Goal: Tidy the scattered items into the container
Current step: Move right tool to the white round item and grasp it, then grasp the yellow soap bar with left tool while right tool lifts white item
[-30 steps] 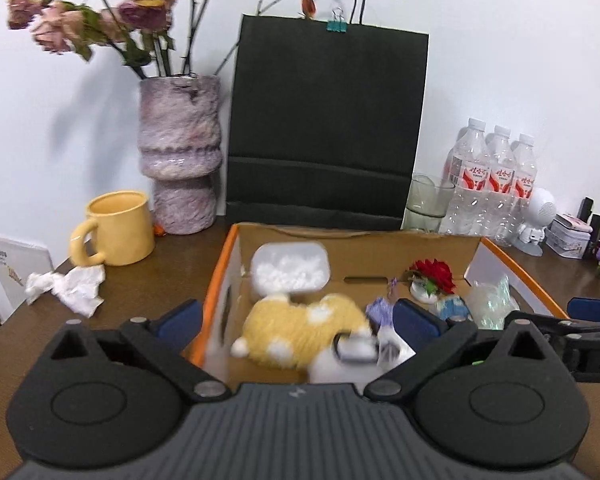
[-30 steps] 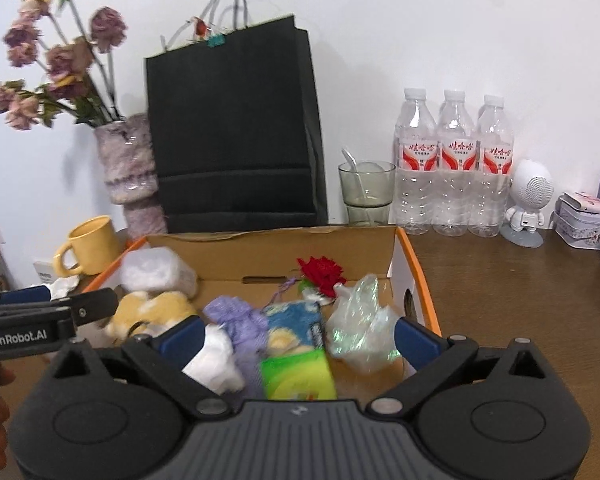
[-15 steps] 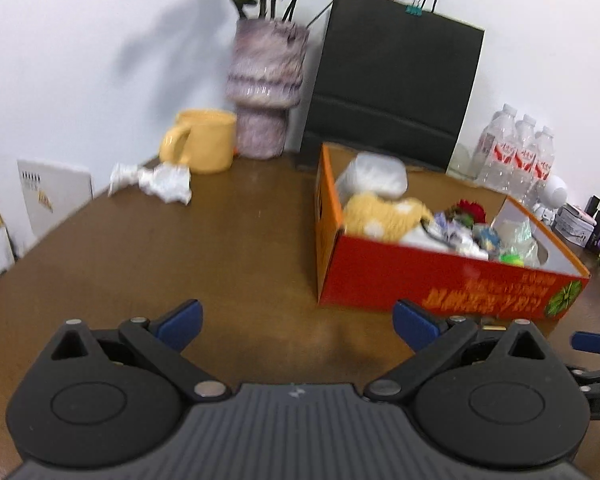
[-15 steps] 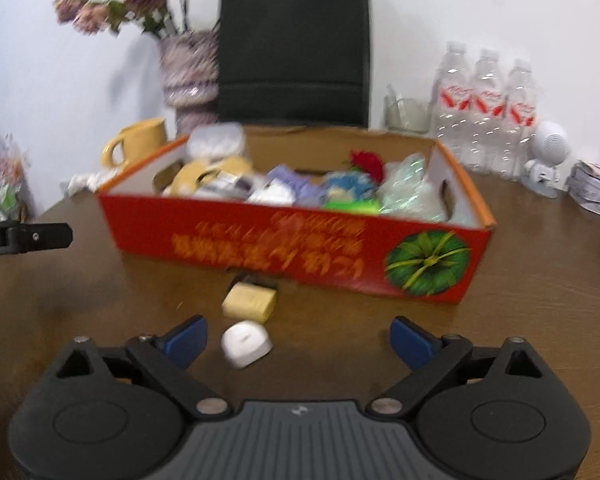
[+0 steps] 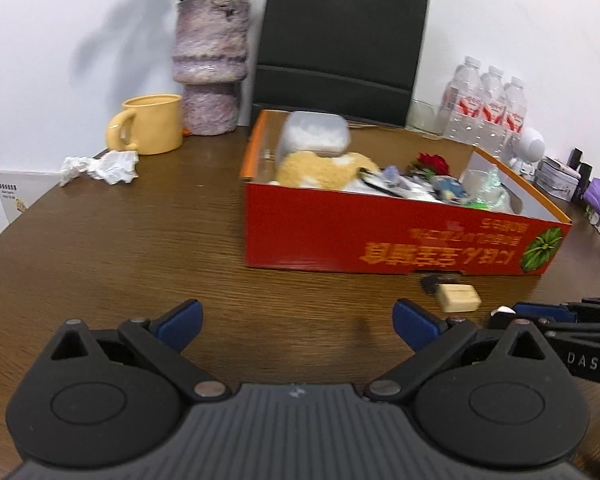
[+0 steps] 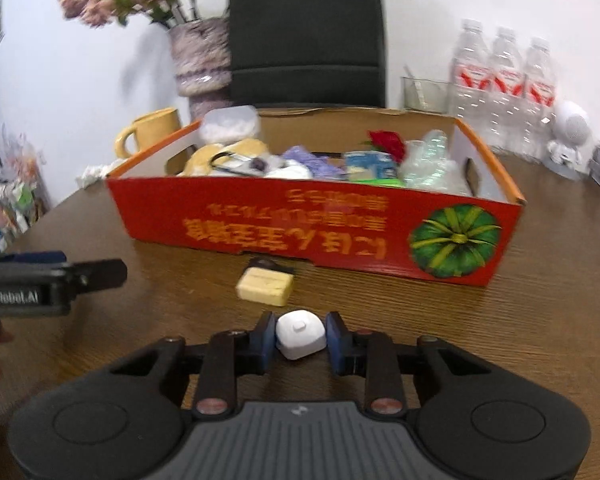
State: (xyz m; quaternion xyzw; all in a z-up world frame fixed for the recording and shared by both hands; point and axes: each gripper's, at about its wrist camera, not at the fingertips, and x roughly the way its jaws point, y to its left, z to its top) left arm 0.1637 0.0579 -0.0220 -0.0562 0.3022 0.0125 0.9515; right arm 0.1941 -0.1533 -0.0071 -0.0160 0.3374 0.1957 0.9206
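The small white rounded-square plastic case [image 6: 300, 334] has a smooth matte shell, softened corners and a tiny raised tab on its top face. It sits on the brown wood-grain counter [image 6: 520, 320] in front of the box, between the blue pads of the right claw [image 6: 300, 338], whose jaws have just been closing and now pinch the case from both sides.

Just beyond it lies a pale yellow rectangular block [image 6: 265, 286] — soap-like, with blunt edges — and a small dark object [image 6: 269, 265], too blurred to identify, touches its far side, close to the box wall.

The red cardboard box with orange rim [image 6: 284, 224] stands on the counter, its front printed with yellow characters upside down and a green pumpkin picture. Inside it are heaped a fuzzy yellow plush [image 5: 324, 168], a frosted translucent plastic tub [image 5: 316, 136], a red fabric rose [image 6: 386, 142], crinkled clear plastic and purple bits.

The left claw [image 5: 296, 322] hovers over bare counter with its blue-tipped fingers spread wide and nothing between them.

Behind the box stand a matte black paper bag [image 5: 340, 40], a mottled purple ceramic vase [image 5: 210, 64], a glossy yellow mug [image 5: 152, 124], crumpled white tissue [image 5: 100, 166] and three clear water bottles [image 6: 504, 80].
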